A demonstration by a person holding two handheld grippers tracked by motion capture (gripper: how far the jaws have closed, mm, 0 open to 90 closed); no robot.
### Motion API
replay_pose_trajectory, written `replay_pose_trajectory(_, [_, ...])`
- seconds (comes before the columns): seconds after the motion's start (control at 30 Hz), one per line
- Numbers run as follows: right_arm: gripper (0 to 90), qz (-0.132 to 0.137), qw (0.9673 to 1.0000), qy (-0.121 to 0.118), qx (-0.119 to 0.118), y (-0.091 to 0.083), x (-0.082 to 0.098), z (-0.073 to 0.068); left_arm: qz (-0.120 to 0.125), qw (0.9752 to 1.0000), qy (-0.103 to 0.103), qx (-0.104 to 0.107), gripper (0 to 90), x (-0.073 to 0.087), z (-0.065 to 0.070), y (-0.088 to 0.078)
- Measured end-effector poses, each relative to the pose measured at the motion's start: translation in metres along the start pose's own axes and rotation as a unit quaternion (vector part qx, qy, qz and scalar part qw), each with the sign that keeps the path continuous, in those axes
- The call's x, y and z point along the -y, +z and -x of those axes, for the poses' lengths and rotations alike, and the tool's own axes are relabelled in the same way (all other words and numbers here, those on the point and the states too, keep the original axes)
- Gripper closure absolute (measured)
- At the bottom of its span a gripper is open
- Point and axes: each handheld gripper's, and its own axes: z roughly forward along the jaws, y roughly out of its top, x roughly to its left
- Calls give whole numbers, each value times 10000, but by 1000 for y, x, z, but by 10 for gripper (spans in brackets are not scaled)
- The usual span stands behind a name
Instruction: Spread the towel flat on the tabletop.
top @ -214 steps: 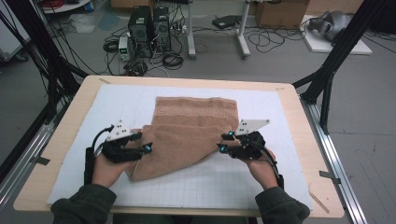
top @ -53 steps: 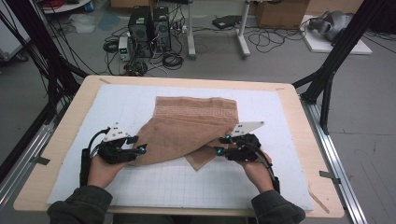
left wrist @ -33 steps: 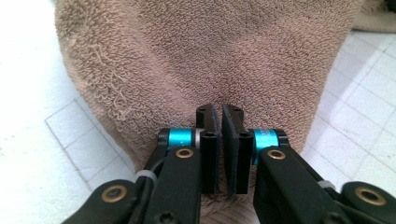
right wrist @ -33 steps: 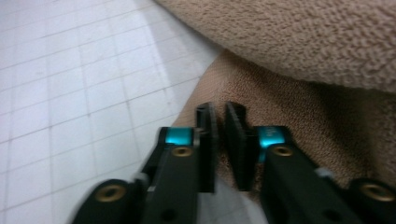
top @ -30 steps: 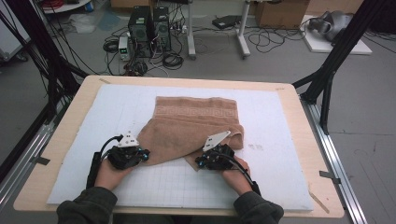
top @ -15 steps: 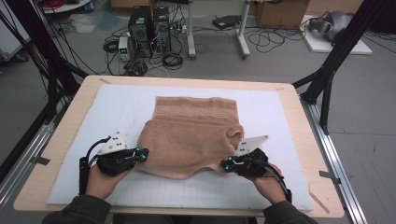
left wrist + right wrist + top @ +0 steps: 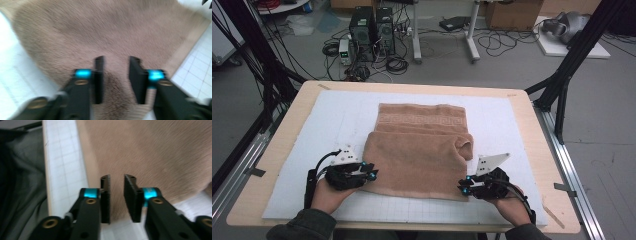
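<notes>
On the tabletop's white gridded mat (image 7: 517, 125), a tan towel (image 7: 419, 150) lies folded, its near layer drawn over the far one. At the towel's near left corner, the left gripper (image 7: 371, 175) has just been opening its jaws, now apart with pile between them. At the near right corner, the right gripper (image 7: 463, 187) has likewise just parted its jaws, pads clear of the cloth.

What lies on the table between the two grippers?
The folded brown towel spans the stretch between the left gripper and the right gripper, as the high view shows.
</notes>
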Motion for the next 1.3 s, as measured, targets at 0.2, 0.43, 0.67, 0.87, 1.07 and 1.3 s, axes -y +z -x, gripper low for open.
replay_pose_trajectory(0.2, [615,79,9997,60,213,8,-7,8,-254,9994,-31,-238,543,6,-14,3])
replay_pose_trajectory(0.43, [610,-313,9993,84,212,41,-7,19,-677,9970,60,-368,584,22,-17,22])
replay_pose_trajectory(0.67, [743,-259,9993,213,183,48,-4,24,-643,9968,268,-393,798,23,-5,24])
replay_pose_trajectory(0.87, [851,-194,9996,215,-34,47,-3,27,-590,9966,302,-494,831,25,0,13])
replay_pose_trajectory(1.07, [853,-124,9998,8,-146,36,-2,14,-378,9980,322,-397,832,32,12,-16])
replay_pose_trajectory(1.3, [854,-89,9992,-252,-293,15,5,-16,-310,9986,409,-129,828,41,35,-36])
